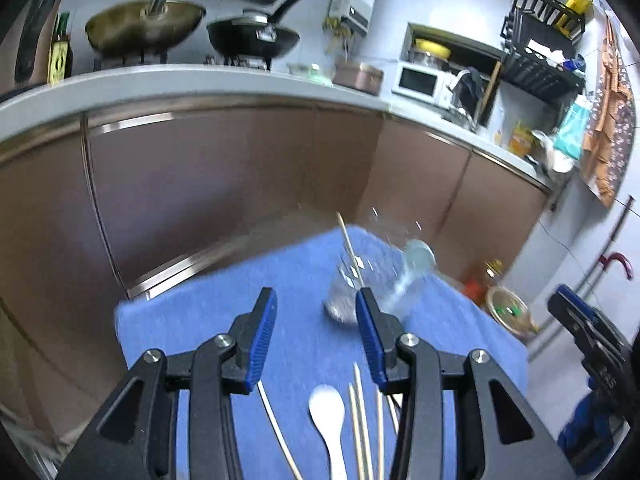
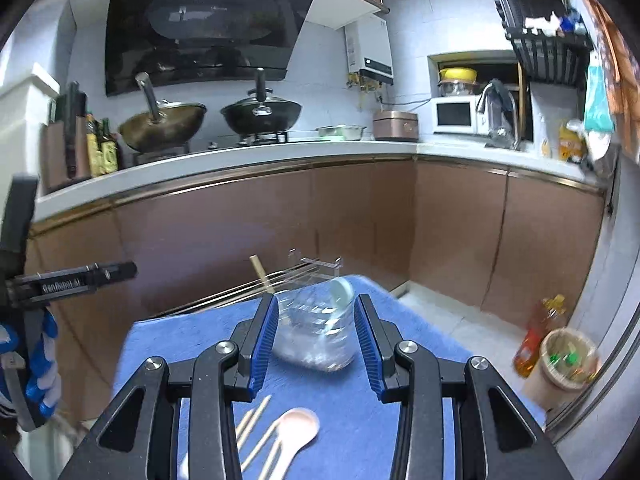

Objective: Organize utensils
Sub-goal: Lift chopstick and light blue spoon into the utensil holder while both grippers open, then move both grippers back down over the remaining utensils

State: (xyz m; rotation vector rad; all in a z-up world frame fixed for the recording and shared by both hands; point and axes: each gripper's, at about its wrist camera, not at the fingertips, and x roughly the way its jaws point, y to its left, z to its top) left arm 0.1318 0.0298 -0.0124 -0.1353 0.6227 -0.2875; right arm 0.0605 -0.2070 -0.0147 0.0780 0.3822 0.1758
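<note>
A clear glass cup [image 1: 360,280] stands at the far end of a blue cloth [image 1: 224,320], holding a pale blue spoon [image 1: 416,260] and a chopstick [image 1: 350,248]. A white spoon [image 1: 330,416] and several wooden chopsticks [image 1: 362,420] lie near me. My left gripper [image 1: 316,312] is open and empty above the cloth. In the right wrist view the cup [image 2: 316,332] with the blue spoon [image 2: 340,292] sits just beyond my open right gripper [image 2: 316,316]. A pink spoon [image 2: 298,432] and chopsticks [image 2: 256,436] lie below it.
Brown cabinets [image 2: 280,220] and a white counter [image 2: 248,156] with two woks stand behind the table. A round bin [image 2: 564,360] and an oil bottle [image 2: 536,340] sit on the floor at right. The other gripper shows at the left edge [image 2: 24,300].
</note>
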